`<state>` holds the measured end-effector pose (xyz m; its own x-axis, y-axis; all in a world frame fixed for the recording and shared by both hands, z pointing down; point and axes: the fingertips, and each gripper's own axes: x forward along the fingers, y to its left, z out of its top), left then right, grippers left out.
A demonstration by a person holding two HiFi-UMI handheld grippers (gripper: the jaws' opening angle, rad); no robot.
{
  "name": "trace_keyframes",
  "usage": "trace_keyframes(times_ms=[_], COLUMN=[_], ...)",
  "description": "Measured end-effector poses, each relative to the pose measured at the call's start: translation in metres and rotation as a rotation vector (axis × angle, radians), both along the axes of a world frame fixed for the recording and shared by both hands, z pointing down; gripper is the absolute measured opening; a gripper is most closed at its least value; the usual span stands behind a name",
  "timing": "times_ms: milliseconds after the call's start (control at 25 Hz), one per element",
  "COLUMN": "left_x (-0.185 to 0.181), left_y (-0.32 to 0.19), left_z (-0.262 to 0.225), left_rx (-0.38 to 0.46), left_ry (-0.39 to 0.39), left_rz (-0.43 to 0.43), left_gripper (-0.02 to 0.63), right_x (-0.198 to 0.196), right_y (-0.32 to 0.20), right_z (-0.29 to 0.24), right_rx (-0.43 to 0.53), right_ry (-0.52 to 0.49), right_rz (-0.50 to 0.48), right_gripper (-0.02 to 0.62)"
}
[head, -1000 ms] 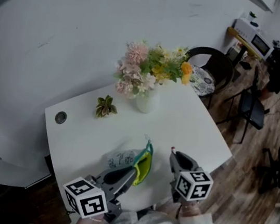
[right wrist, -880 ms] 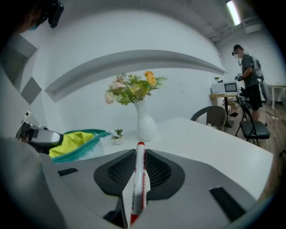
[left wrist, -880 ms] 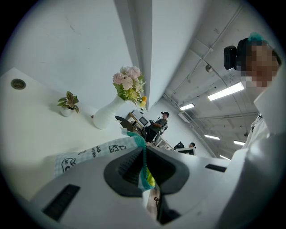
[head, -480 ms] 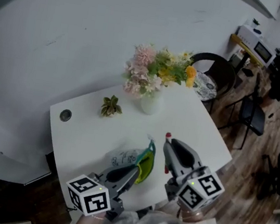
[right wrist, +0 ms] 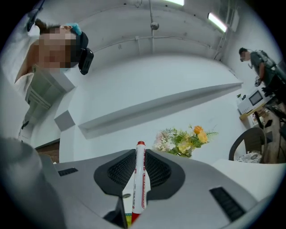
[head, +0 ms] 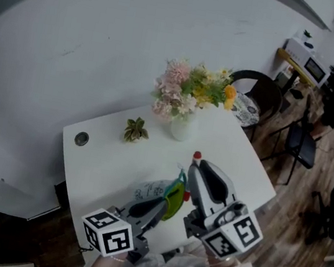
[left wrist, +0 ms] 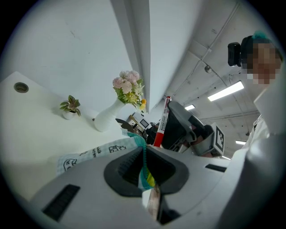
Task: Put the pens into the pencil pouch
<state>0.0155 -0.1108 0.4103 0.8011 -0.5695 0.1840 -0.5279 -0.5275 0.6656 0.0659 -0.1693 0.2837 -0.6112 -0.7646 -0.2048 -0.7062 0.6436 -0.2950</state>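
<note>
Your pencil pouch lies on the white table. Its teal zipper edge is lifted and the yellow-green lining shows; what's inside can't be made out. The pen, white with a red cap and red print, sits just beside that open edge. Your right gripper clamps it lengthwise, cap upward. Your left gripper pinches the zipper edge, jaws nearly together. A vase of flowers stands farther back.

flower vase, small plant, perhaps a microwave
</note>
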Motion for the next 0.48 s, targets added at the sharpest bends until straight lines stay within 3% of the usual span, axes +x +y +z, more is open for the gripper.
trace_keyframes(times_ms=[200,480], left_x=[-0.002,-0.007], left_y=[-0.002,-0.004], left_z=[-0.003,-0.007], left_rx=[0.004,0.017], left_ry=[0.012,0.019], left_rz=[-0.014,-0.035], left_gripper=[0.025,0.025], right_x=[-0.009,-0.026], right_y=[0.005,0.011], right_z=[0.004,0.015], right_rx=[0.022,-0.023], right_ry=[-0.037,-0.067], right_rz=[-0.026,-0.088], right_gripper=[0.066,0.066])
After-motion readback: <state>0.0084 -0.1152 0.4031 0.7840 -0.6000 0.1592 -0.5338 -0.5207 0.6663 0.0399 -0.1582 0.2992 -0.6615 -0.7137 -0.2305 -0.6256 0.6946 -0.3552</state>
